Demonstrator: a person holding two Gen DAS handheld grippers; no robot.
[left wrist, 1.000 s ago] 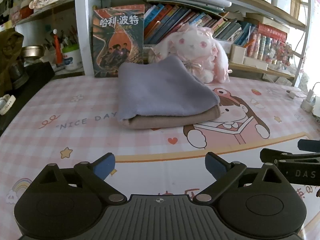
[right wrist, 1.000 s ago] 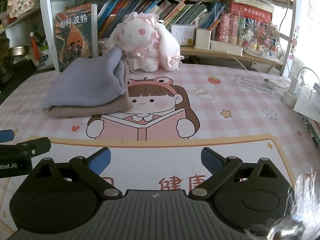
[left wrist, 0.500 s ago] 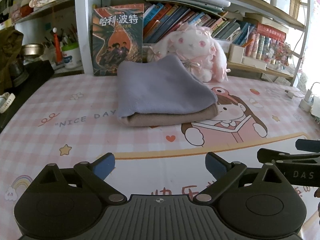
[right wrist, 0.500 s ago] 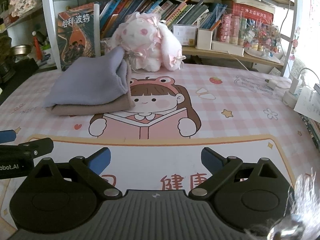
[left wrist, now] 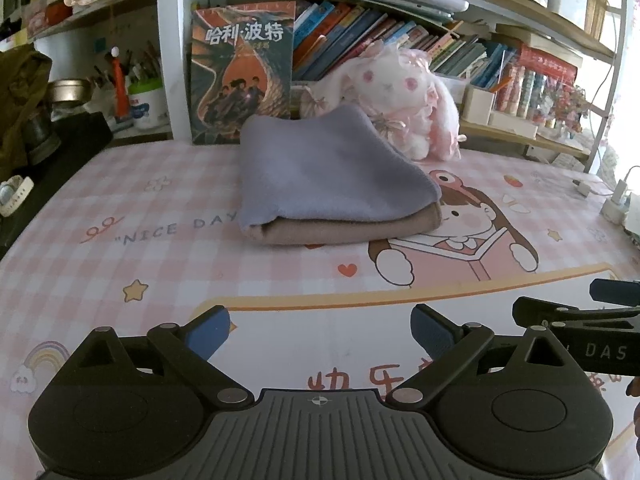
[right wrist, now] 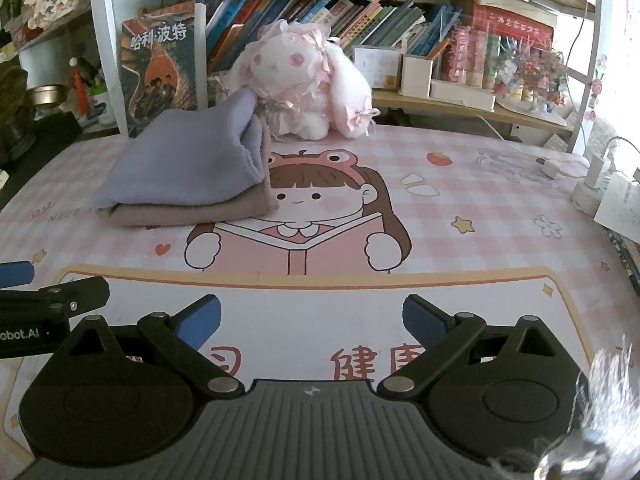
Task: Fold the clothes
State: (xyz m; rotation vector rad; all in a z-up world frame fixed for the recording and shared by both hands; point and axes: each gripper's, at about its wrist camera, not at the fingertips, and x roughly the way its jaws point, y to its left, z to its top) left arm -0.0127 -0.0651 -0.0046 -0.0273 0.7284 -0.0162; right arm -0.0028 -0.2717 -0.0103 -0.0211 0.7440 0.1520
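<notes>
My left gripper [left wrist: 320, 330] and right gripper [right wrist: 312, 320] both gape wide, empty, above the pink mat [left wrist: 160, 264]. The folded lilac-and-tan clothes [left wrist: 332, 180] lie well ahead, just before the plush bunny [left wrist: 404, 100] and upright book [left wrist: 242, 72]; nothing blocks them.

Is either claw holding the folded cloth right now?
No. In the left claw's view the left claw is open and empty above the mat, well short of the folded cloth; the right claw is open too.
</notes>
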